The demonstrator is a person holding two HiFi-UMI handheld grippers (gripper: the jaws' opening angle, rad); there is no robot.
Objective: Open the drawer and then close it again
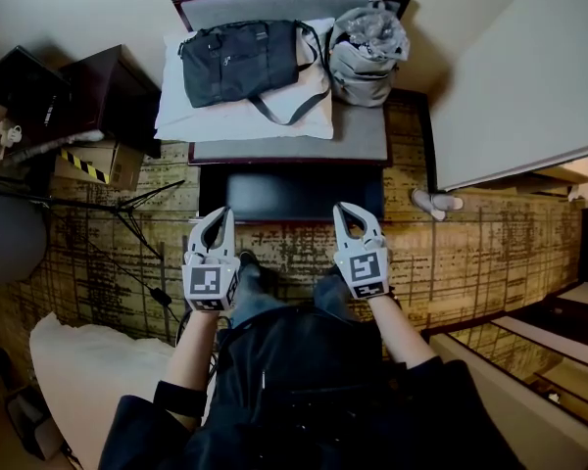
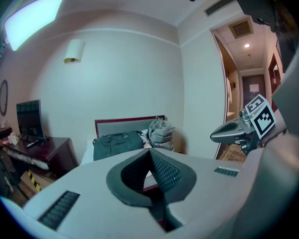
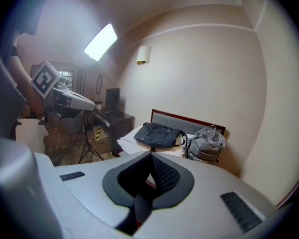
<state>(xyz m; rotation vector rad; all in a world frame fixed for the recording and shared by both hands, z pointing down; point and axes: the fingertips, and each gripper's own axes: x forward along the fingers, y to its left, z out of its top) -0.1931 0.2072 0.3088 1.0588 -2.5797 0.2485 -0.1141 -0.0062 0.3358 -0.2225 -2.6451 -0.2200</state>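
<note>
L gripper (image 1: 220, 219) & R gripper (image 1: 345, 211) are both hovering w/ fingers pressed together, nothing between them. The wide dark drawer (image 1: 292, 192) is sitting low in the front of the dark-red wooden bench w/ grey padded top (image 1: 274, 150). It's lying just beyond both sets of fingertips, long axis running left-right. One gripper is pointing toward each end, approx equally near, so neither hand is looking favoured. Both are staying clear of it, judging by the gripper views. Can't tell if it's pulled out or flush.

The bench is carrying a white pillow (image 1: 274, 120), black fabric bag (image 1: 240, 62) & grey backpack (image 1: 367, 52). Brown patterned carpet (image 1: 490, 253) is covering the floor; a dark wooden desk (image 1: 108, 91) is standing at far left.
</note>
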